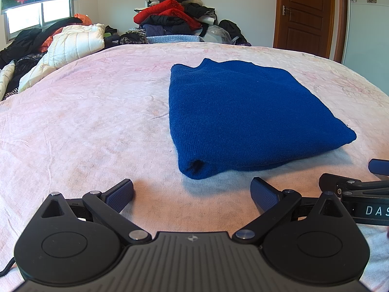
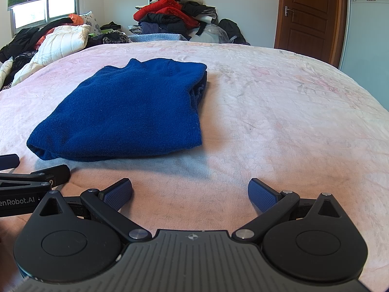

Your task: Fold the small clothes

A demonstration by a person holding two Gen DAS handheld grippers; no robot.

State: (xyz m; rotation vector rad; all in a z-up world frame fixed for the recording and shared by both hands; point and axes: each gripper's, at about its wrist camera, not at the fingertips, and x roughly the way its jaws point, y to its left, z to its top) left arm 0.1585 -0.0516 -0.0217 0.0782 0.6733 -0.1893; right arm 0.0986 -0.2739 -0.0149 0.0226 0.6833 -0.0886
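Observation:
A blue knit sweater [image 1: 238, 112] lies folded into a compact rectangle on the pink bedspread [image 1: 85, 121]. It also shows in the right wrist view [image 2: 131, 112], left of centre. My left gripper [image 1: 192, 192] is open and empty, just short of the sweater's near edge. My right gripper [image 2: 190, 191] is open and empty over bare bedspread [image 2: 279, 121], to the right of the sweater. Each gripper shows at the edge of the other's view: the right gripper [image 1: 359, 182] and the left gripper [image 2: 34, 172].
A heap of red, black and other clothes [image 1: 175, 17] is piled at the far end of the bed. A white quilted jacket [image 1: 70, 46] and dark clothes lie at the far left. A brown door [image 1: 306, 12] stands at the back right.

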